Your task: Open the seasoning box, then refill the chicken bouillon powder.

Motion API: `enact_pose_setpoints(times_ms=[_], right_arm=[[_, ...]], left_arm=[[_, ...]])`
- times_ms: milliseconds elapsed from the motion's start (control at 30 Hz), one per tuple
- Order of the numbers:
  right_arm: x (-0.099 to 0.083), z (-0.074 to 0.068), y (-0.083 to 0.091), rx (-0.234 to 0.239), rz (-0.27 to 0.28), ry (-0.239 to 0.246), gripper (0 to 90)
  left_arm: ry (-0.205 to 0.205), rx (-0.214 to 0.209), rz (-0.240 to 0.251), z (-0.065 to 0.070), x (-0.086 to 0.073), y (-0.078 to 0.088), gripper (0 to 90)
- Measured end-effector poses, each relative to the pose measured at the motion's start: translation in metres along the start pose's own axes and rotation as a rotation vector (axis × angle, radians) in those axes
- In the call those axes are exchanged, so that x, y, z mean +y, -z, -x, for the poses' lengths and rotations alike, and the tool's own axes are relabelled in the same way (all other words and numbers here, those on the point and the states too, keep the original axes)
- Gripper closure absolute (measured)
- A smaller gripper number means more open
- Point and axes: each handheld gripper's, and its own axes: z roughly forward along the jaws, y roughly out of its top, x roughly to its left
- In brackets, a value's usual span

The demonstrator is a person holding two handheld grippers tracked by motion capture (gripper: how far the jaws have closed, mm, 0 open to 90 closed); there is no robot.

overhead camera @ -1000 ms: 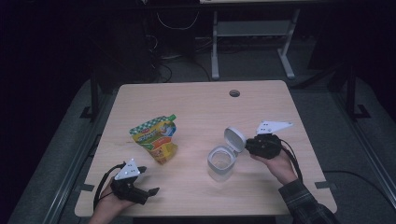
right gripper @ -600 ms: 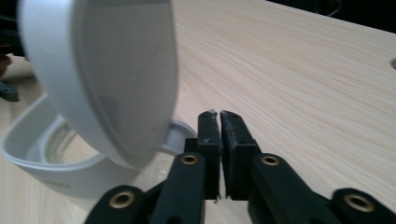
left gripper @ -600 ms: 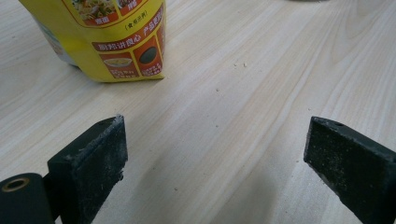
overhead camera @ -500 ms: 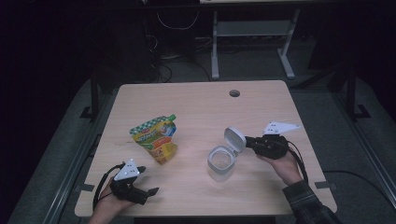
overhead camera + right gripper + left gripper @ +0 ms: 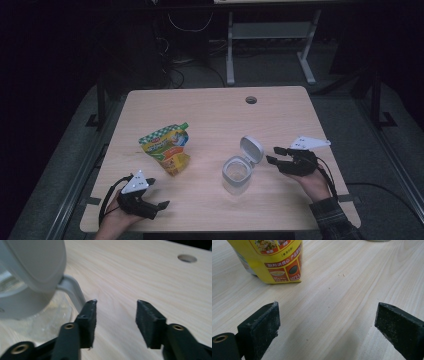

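The clear jar point(image 5: 236, 175) stands right of the table's middle, its white flip lid point(image 5: 251, 149) tipped up and back on a hinge at the jar's far right rim. Just to the right of that lid is the right gripper point(image 5: 270, 154) — apart from it, nothing between its jaws, which have just been opening and now stand released with bare wood between them. In the right gripper view the lid point(image 5: 32, 262) and its hinge strap sit just beside the left-hand pad point(image 5: 90, 320), not touching as far as can be told.

The yellow and green food pouch point(image 5: 166, 148) lies left of the jar, well apart from it. Nearer the person's edge of the wooden table point(image 5: 210, 110), the left gripper point(image 5: 158, 193) rests with jaws spread wide and empty — the pouch's bottom edge point(image 5: 274, 265) lies ahead of them, clear of both pads.
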Motion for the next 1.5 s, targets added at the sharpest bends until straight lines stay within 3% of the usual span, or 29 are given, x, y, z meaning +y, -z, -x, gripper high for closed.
enact_pose_setpoints(times_ms=[500,933,1500], right_arm=[[-0.034,-0.003,0.016,-0.070,-0.018,-0.028,27.1],[-0.048,0.000,0.022,-0.083,-0.036,-0.056,24.7],[-0.046,-0.003,0.014,-0.088,-0.026,-0.052,23.6]], left_arm=[[0.012,0.016,-0.014,-0.002,0.000,0.003,5.8],[0.006,0.038,0.015,-0.013,0.001,0.011,5.6],[0.031,0.037,0.115,-0.028,0.019,0.029,5.7]])
